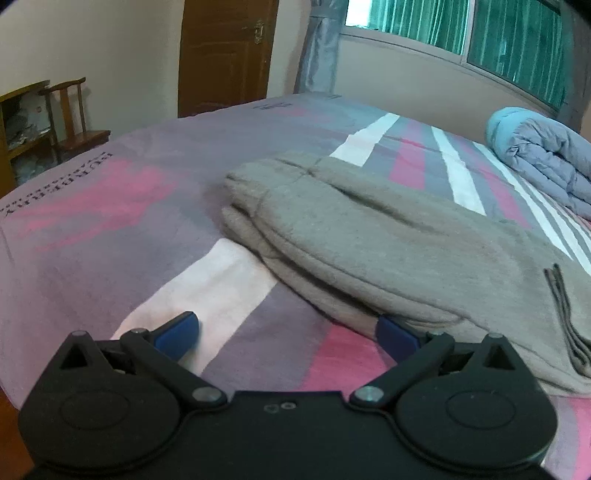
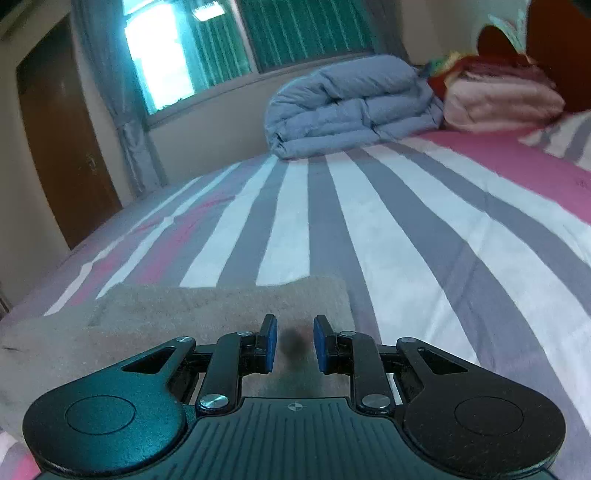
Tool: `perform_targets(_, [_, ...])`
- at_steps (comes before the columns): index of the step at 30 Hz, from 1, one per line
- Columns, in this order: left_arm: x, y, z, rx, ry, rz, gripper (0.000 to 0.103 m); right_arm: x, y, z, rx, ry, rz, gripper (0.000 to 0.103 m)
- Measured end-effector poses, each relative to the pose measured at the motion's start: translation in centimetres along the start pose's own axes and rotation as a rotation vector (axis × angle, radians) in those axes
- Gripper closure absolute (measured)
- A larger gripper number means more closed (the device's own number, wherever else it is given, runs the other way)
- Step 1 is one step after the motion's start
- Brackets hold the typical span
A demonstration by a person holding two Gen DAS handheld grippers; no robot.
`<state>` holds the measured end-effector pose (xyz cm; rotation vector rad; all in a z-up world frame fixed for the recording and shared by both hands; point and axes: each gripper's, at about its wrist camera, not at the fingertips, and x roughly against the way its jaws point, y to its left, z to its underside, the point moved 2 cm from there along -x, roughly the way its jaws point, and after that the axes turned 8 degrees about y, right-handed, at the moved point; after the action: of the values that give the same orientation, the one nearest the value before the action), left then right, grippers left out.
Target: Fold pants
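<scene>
Fingers of the left gripper (image 1: pixel 288 334) are spread wide, low over the pink, grey and white striped bedsheet (image 1: pixel 207 288), its right pad at the edge of the folded grey-brown fleece pants (image 1: pixel 369 236). Blue-padded right gripper (image 2: pixel 294 343) stands narrowly parted over the pants (image 2: pixel 207 306) (nothing between its pads), a rolled blue quilt (image 2: pixel 351 107) well beyond

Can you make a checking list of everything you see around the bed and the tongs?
Surface: striped bedsheet in pink, grey and white, covering the bed.
Job's things: grey pants lying folded in layers on the sheet.
Clutter: folded blue duvet; stack of pink blankets beside it.
Grippers: left tongs open wide, beside the pants' edge; right tongs open a little, above the pants, holding nothing.
Cables: nothing seen.
Surroundings: brown door, wooden chair, green-curtained window.
</scene>
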<state>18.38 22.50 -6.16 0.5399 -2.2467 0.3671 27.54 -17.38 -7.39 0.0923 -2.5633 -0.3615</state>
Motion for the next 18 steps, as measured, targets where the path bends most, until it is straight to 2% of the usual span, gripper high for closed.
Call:
perform_targets(2, [-0.2,-0.2,0.1,-0.013,0.005,-0.011,0.006,-2.4,0.0,0.2,0.005,0.091,0.013,0.081])
perform_targets(4, [-0.3,-0.2,0.2,-0.02,0.003,-0.013,0.006,-1.9,0.1,-0.2,0.005,0.068,0.011,0.081])
perform_targets(6, [-0.4,0.2,0.4,-0.004,0.002,0.001,0.006,-0.5,0.2,-0.1,0.006,-0.016,-0.017,0.081])
perform_targets(7, [-0.3,0.3,0.5,0.001,0.001,0.005,0.006,-0.7,0.1,0.0,0.008,-0.005,-0.008,0.081])
perform_targets(8, [-0.2,0.4,0.5,0.003,-0.001,0.007,0.006,-1.7,-0.2,0.3,0.003,0.075,0.0,0.081])
perform_targets(9, [0.0,0.5,0.6,0.004,-0.004,0.009,0.006,-2.1,-0.4,0.8,0.001,0.106,-0.014,0.08])
perform_targets(12, [1.3,1.6,0.8,0.067,-0.041,0.072,0.009,0.2,-0.9,0.9,-0.02,0.061,-0.035,0.079])
perform_targets(14, [2.0,2.8,0.7,0.143,-0.067,0.123,0.012,1.8,-1.1,1.5,-0.025,0.053,-0.041,0.074])
perform_targets(16, [2.4,3.8,0.5,0.22,-0.084,0.2,0.014,3.0,-1.3,2.1,-0.013,0.055,-0.032,0.051])
perform_targets(18, [2.0,4.6,0.0,0.282,-0.086,0.289,0.022,4.4,-1.7,2.3,-0.05,0.039,-0.008,0.047])
